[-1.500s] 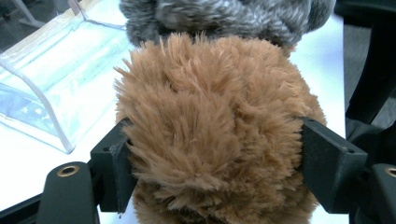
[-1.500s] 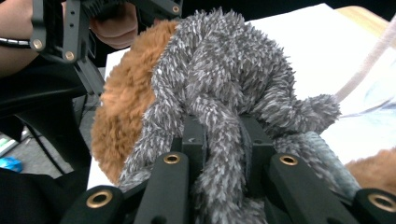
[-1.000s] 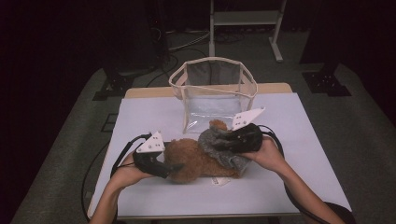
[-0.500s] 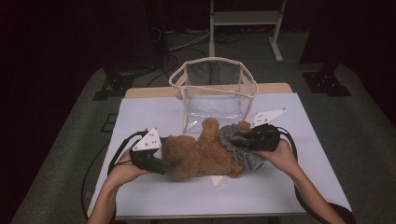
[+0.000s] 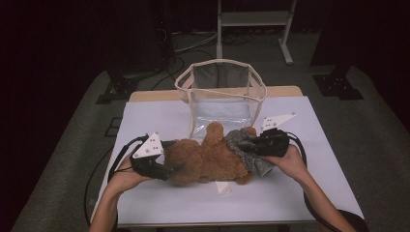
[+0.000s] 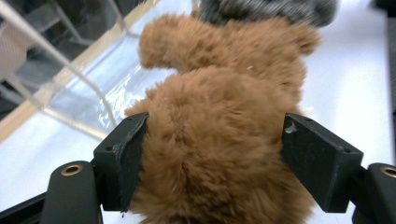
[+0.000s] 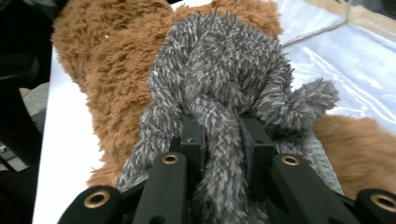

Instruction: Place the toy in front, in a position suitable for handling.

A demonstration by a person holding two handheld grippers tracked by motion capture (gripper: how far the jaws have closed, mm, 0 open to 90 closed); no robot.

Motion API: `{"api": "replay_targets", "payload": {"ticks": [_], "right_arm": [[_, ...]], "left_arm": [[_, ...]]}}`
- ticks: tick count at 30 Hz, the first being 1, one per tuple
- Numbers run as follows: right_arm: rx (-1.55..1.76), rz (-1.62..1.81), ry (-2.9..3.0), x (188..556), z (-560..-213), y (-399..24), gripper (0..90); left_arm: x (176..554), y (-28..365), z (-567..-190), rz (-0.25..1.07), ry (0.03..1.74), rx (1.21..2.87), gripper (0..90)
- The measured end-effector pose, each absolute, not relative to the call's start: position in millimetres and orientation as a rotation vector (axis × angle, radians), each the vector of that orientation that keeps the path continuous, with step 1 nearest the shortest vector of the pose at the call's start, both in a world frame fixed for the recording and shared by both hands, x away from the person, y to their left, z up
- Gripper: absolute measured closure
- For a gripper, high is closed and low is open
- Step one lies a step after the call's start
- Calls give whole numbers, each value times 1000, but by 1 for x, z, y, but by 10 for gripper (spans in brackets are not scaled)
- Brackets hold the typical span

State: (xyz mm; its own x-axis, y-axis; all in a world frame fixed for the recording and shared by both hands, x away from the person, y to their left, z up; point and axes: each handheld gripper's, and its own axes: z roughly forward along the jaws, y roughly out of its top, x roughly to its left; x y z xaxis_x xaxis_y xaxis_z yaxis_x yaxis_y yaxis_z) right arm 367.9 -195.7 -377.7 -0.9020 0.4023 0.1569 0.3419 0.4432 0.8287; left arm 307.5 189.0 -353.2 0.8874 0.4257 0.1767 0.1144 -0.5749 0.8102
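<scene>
A brown teddy bear lies on its side across the white table, head toward the left. My left gripper holds the head, and in the left gripper view both pads press into the fur of the bear around the left gripper. A grey fuzzy cloth covers the bear's lower end. My right gripper is shut on a fold of that grey cloth, pinched between the narrow jaws of the right gripper, with brown fur beyond it.
A clear plastic bag with a beige rim stands open just behind the bear, its wall visible as the clear bag and the clear bag. A small white tag lies in front of the bear. Dark floor surrounds the table.
My right gripper has moved to the right and slightly down, taking the grey cloth with it toward the bear's legs. The left gripper has stayed on the head.
</scene>
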Motion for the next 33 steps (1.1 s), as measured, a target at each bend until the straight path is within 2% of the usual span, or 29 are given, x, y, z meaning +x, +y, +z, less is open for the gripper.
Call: {"api": "replay_targets", "payload": {"ticks": [4,9,22,27,33], "right_arm": [[617,1481,2640,360,-376,-185,740],[560,1498,2679,351,-376,-174,746],[488,1487,2750,335,-379,-169,747],[472,1498,2782,331,-381,-170,745],[538,1517,2677,350,-361,-176,743]], "left_arm": [[317,194,-368,377,418,2175,247],[321,199,-379,354,439,2153,296],[318,180,-351,453,375,2205,294],[318,177,-357,397,376,2218,298],[316,184,-365,350,406,2223,303]]}}
